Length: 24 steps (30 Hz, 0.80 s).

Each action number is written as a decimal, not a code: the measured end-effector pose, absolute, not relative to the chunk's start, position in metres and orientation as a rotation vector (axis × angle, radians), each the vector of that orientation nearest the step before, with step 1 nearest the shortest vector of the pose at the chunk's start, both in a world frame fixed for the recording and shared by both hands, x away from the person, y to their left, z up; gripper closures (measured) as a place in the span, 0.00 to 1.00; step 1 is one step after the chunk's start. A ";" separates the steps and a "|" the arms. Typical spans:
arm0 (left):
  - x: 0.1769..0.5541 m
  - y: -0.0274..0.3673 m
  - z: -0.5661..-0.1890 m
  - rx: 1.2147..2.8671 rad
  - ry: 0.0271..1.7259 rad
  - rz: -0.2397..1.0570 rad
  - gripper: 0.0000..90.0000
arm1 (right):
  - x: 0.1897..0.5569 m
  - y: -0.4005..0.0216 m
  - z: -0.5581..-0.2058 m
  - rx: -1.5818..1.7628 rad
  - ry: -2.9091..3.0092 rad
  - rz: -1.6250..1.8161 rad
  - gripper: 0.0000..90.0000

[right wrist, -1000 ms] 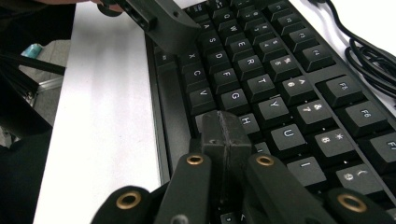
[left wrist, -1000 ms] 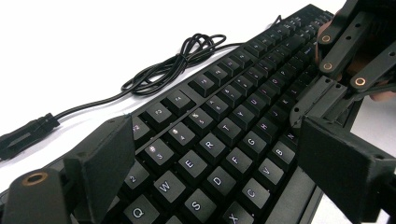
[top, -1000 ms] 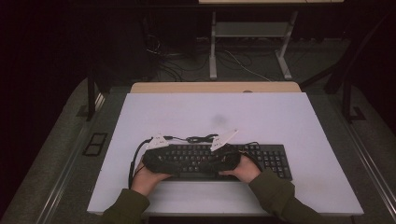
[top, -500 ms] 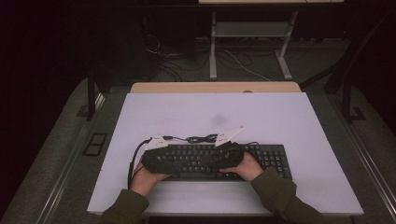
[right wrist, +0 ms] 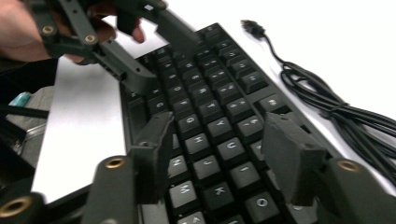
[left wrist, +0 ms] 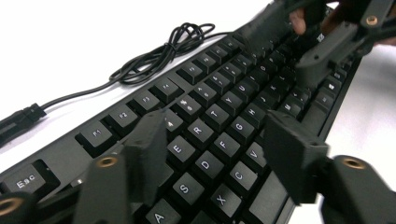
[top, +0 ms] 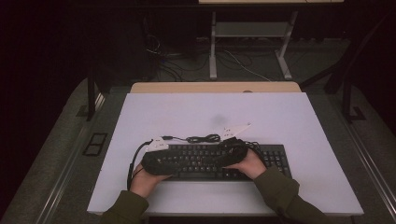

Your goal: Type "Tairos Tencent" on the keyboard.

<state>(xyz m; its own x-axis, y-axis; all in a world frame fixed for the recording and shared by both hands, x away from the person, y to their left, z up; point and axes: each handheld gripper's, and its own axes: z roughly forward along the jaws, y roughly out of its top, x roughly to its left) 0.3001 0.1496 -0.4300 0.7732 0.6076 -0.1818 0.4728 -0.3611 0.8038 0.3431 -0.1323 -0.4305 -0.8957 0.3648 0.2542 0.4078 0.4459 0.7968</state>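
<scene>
A black keyboard [top: 275,156] lies across the near half of the white table [top: 210,112]. My left gripper [top: 163,161] rests over its left end, pointing right. In the left gripper view its jaws [left wrist: 217,126] stand apart above the letter keys; they have just been closing, with nothing pinched between them. My right gripper [top: 231,153] lies over the keyboard's middle, facing the left one. Its jaws [right wrist: 219,126] have just been opening and hover above the keys, gripping nothing. Each gripper view shows the other gripper farther along the keyboard [left wrist: 327,42] [right wrist: 126,65].
The keyboard's black cable [top: 203,138] lies coiled on the table just behind it, its plug [right wrist: 252,25] loose. A wooden edge [top: 215,87] borders the table's far side. Beyond it stand a metal frame and floor cables [top: 252,65].
The right gripper's white top plate has shifted slightly right and away from me. The left hand has stayed put over the keyboard's left end.
</scene>
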 end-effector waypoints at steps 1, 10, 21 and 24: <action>0.300 0.150 -0.430 2.023 0.805 0.176 0.52 | 0.344 -0.133 -0.431 -0.713 -2.634 -1.476 0.43; 0.299 0.150 -0.431 2.048 0.780 0.130 0.80 | 0.348 -0.139 -0.432 -0.800 -2.648 -1.512 0.33; 0.298 0.146 -0.433 2.096 0.748 0.069 0.99 | 0.351 -0.144 -0.432 -0.855 -2.654 -1.535 0.30; 0.298 0.144 -0.435 2.112 0.740 0.063 0.99 | 0.352 -0.145 -0.432 -0.865 -2.654 -1.538 0.29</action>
